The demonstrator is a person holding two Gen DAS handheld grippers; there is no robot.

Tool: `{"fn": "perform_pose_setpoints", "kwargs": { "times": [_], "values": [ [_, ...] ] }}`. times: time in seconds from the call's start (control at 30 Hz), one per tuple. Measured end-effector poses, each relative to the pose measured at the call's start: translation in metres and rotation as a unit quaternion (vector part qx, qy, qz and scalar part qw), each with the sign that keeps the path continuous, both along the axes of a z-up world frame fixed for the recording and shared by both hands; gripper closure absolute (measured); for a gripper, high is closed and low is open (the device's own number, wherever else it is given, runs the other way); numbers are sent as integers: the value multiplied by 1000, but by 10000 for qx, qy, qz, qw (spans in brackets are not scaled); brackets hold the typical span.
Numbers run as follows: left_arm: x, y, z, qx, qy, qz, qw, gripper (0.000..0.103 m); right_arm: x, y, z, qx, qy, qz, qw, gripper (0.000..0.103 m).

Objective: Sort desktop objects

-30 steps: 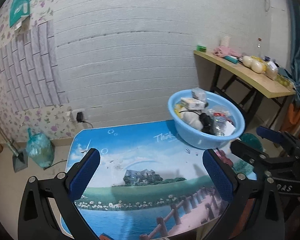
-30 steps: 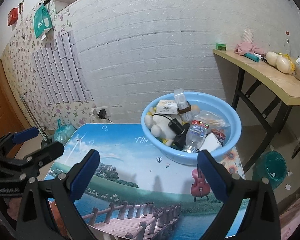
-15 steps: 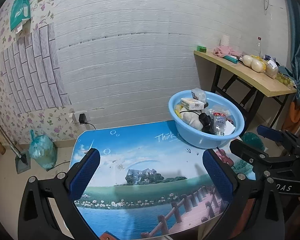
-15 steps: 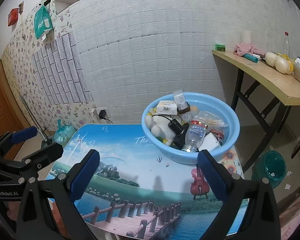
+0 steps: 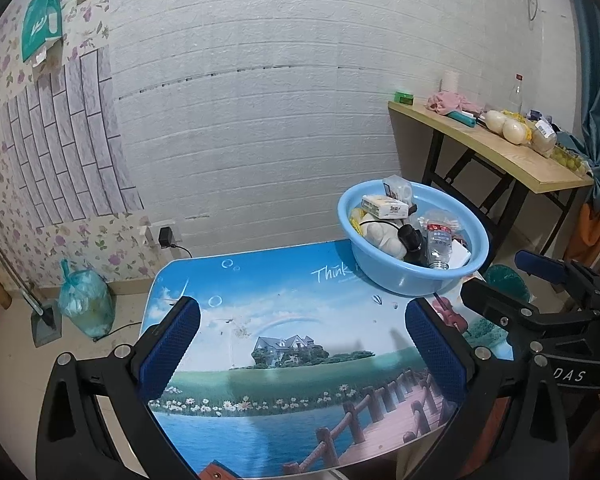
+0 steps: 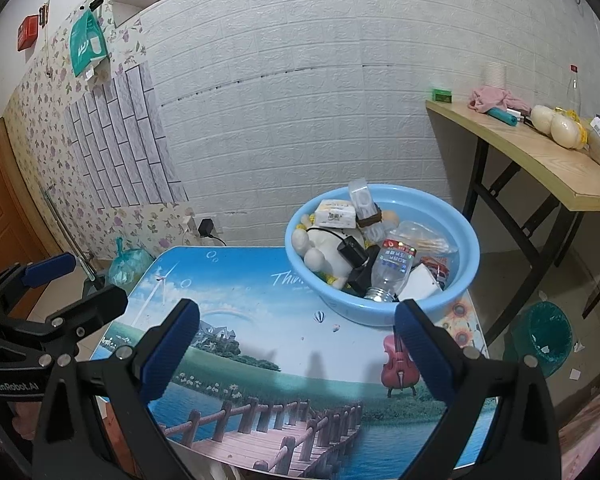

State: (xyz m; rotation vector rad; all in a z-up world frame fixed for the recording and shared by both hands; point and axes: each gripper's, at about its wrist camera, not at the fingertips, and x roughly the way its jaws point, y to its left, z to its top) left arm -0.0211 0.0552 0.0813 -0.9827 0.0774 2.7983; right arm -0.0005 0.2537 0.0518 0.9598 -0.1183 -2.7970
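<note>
Both the left gripper (image 5: 300,340) and right gripper (image 6: 298,338) have drawn back, fingers spread, grasping nothing. The basin (image 6: 466,276) at 1 o'clock holds all objects, including bottle (image 6: 392,266); the counter (image 6: 260,304) carries nothing else, consistent with sorting complete.

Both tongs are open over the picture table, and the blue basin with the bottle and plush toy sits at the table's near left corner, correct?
Not quite: the blue basin sits at the table's far right corner, as the right wrist view shows. The rest holds: the left tongs and right tongs are open over the table, and the bottle and plush toy lie in the basin.
</note>
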Motion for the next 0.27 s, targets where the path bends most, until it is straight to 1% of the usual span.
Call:
{"fn": "perform_pose_setpoints", "kwargs": {
  "times": [0.1, 0.27],
  "values": [
    [1, 0, 1, 65, 22, -34, 10000, 0, 1, 0, -1, 8, -20, 43, 10000, 3],
    [-1, 1, 0, 15, -5, -8, 10000, 0, 1, 0, -2, 6, -31, 48, 10000, 3]
  ]
}}
